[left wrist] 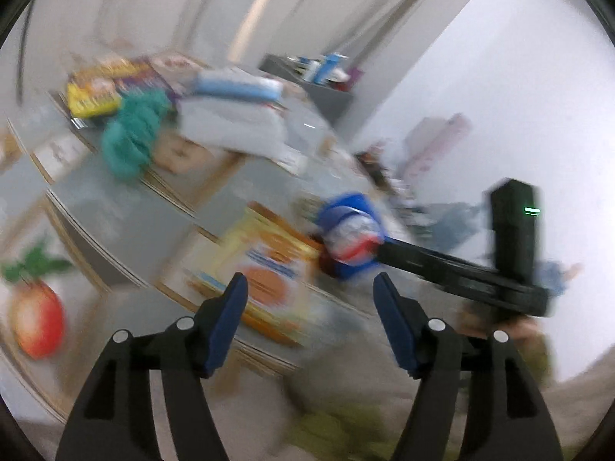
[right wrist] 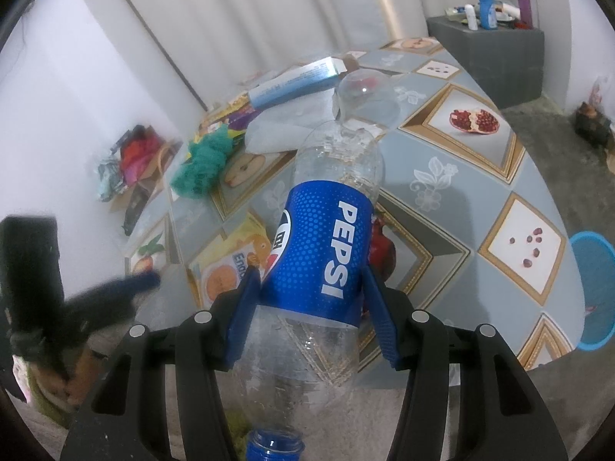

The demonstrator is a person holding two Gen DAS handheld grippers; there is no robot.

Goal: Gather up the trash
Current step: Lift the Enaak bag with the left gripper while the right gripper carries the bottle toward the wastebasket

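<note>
My right gripper (right wrist: 309, 294) is shut on an empty clear Pepsi bottle (right wrist: 326, 246) with a blue label, its blue neck pointing toward the camera, held over the near edge of the table (right wrist: 461, 176). In the blurred left wrist view the bottle (left wrist: 351, 236) shows at the tip of the right gripper's black arm (left wrist: 457, 269). My left gripper (left wrist: 309, 288) is open and empty, just short of the bottle, above an orange juice carton (left wrist: 265, 269). The left gripper also shows in the right wrist view (right wrist: 127, 286), at the left.
On the table lie the flat juice carton (right wrist: 230, 265), a teal scrunched cloth (right wrist: 201, 165), white paper (right wrist: 292, 126), a long blue-white box (right wrist: 296, 80) and snack wrappers (left wrist: 96, 92). A blue basket (right wrist: 594, 292) stands on the floor at right. A grey cabinet (right wrist: 496, 50) is behind.
</note>
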